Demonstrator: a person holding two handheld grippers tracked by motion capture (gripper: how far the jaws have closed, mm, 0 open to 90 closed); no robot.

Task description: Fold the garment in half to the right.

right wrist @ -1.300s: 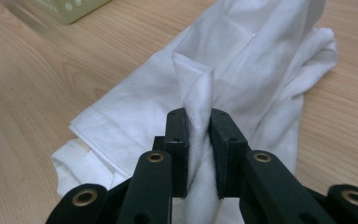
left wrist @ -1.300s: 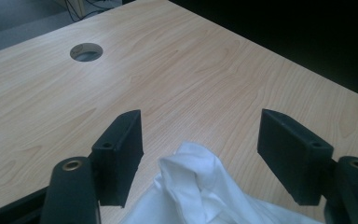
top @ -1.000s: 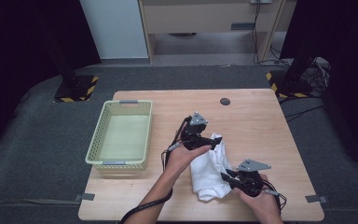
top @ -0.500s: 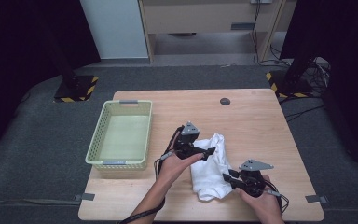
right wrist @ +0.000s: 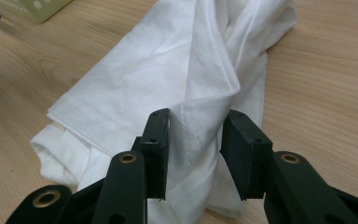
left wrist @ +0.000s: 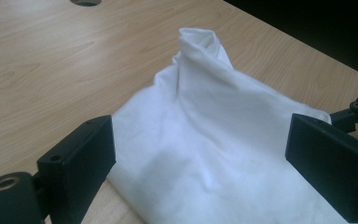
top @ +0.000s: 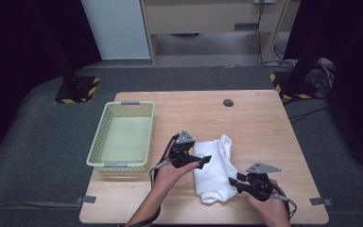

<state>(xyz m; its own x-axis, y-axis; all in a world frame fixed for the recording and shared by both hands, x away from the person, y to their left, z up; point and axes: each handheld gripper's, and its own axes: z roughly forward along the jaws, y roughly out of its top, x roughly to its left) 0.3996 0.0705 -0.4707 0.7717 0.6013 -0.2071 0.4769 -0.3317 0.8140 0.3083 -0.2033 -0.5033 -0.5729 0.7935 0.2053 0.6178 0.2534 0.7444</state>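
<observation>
A white cloth [top: 215,165] lies folded and rumpled on the wooden table [top: 264,127], with a twisted peak at its far end [left wrist: 200,42]. My left gripper [top: 203,161] hovers low over the cloth's left edge. Its jaws have just been opening and now stand wide [left wrist: 200,144], with the cloth [left wrist: 205,102] below them and nothing gripped. My right gripper [top: 235,179] sits at the cloth's near right corner. Its jaws [right wrist: 196,135] have just been opening. A fold of the cloth [right wrist: 168,60] lies loose between them.
A pale green plastic basket [top: 94,142] stands empty at the table's left; its corner [right wrist: 42,7] appears in the right gripper view. A dark round cable hole [top: 228,102] sits near the far edge. Bare wood lies to the right of the cloth.
My left hand has come back toward the near left and sunk lower, away from the cloth's far end. The cloth now lies flatter. The right hand has stayed put, its jaws a little wider.
</observation>
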